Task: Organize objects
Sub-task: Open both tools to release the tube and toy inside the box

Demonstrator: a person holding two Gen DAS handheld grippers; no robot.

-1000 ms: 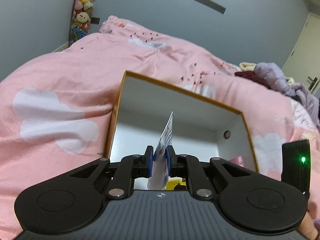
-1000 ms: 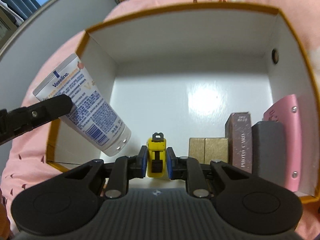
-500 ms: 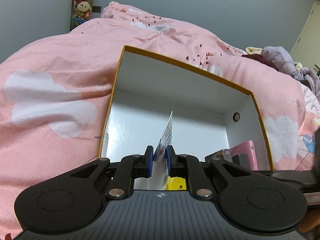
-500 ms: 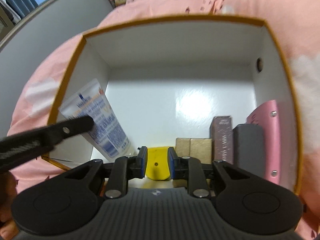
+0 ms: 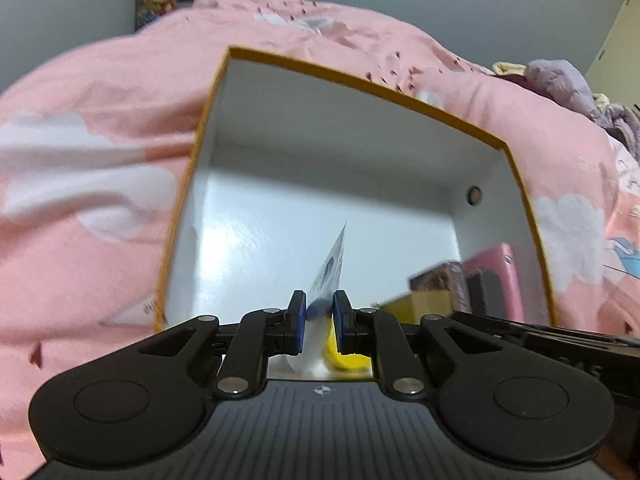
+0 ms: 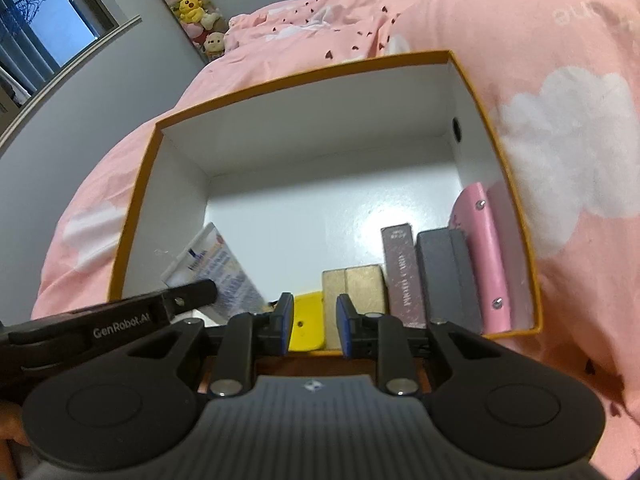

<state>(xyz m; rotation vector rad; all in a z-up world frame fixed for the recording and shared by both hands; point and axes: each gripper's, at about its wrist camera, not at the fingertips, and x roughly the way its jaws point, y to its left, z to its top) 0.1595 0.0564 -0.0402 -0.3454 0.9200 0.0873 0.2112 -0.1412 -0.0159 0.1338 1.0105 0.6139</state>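
Left gripper (image 5: 319, 320) is clamped on the lotion tube (image 5: 330, 276), holding it edge-on inside the near-left part of the box (image 5: 360, 80). Left view only gives the tube's thin edge; right view shows its printed face (image 6: 218, 270), tilted, crimped end toward the left wall, with the left finger (image 6: 192, 298) across it.

Right gripper (image 6: 311, 326): fingers apart, not gripping. The yellow item (image 6: 306, 320) sits between them against the near wall, released. Left view shows just a sliver of it (image 5: 344, 354) behind the tube.

Right view has the row along the near wall clearly: gold box (image 6: 354, 300), mauve box (image 6: 402, 276), grey case (image 6: 446, 276), pink binder (image 6: 486, 256) against the right wall. In the left view the same row is blurred and partly hidden.

Box sits on the pink duvet (image 6: 560, 80). Plush toys (image 6: 190, 4) at far left wall.
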